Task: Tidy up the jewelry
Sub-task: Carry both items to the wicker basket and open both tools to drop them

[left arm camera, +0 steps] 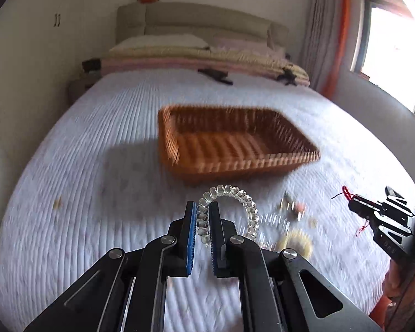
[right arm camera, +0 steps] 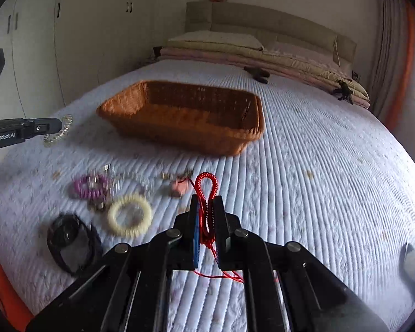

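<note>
Left wrist view: a clear bracelet (left arm camera: 229, 210) is clamped by the left gripper (left arm camera: 202, 213); a red cord (right arm camera: 206, 193) is clamped by the right gripper (right arm camera: 206, 207); the basket (left arm camera: 177, 149), frame centre, appears empty, with several pieces left.

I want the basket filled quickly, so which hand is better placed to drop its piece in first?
Probably left. The left gripper holds the clear bead bracelet right before the wicker basket; the right gripper, shut on the red cord, looks farther back.

Small trinkets (left arm camera: 292, 207) by yellow ring (right arm camera: 130, 215) too blurred to ID.
</note>
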A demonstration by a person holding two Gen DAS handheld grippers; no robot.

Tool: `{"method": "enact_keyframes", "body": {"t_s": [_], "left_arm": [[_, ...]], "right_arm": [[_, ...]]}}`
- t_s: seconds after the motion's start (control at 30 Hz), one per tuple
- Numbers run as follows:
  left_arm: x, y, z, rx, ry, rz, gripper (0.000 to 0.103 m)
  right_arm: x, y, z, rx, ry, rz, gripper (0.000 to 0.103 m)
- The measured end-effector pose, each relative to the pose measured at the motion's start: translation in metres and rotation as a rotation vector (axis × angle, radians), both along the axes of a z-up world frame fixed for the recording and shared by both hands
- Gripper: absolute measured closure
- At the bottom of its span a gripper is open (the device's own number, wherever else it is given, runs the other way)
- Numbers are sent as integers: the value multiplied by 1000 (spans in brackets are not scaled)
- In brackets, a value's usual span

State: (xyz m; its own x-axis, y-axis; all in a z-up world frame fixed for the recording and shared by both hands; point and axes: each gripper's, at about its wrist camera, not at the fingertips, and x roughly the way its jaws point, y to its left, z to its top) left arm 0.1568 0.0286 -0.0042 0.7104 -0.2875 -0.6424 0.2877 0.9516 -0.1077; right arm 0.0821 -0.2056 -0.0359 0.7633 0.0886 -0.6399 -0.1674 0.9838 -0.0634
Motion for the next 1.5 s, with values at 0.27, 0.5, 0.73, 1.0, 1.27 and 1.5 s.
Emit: {"method": "enact_keyframes", "body": {"t_s": [0.27, 0.5, 0.73, 1.0, 1.27, 1.5], "left_arm": [[90, -42, 32, -15, -11, 6, 94], [174, -69, -6, -8, 132, 47, 94], [193, -74, -38, 8, 213, 53, 94], [188, -79, -36, 13, 214, 27, 75], [150, -71, 9, -4, 70, 19, 46], [84, -54, 47, -58, -5, -5, 46]], "right_arm": [[103, -3, 54, 69, -45, 15, 93], [200, -3, 32, 156, 99, -3, 93], [234, 1, -12, 169, 245, -41, 93], [237, 7, -20, 190, 255, -32, 59], [204, 4, 19, 178, 125, -34, 51], [134, 11, 52, 138, 12, 0, 51]]}}
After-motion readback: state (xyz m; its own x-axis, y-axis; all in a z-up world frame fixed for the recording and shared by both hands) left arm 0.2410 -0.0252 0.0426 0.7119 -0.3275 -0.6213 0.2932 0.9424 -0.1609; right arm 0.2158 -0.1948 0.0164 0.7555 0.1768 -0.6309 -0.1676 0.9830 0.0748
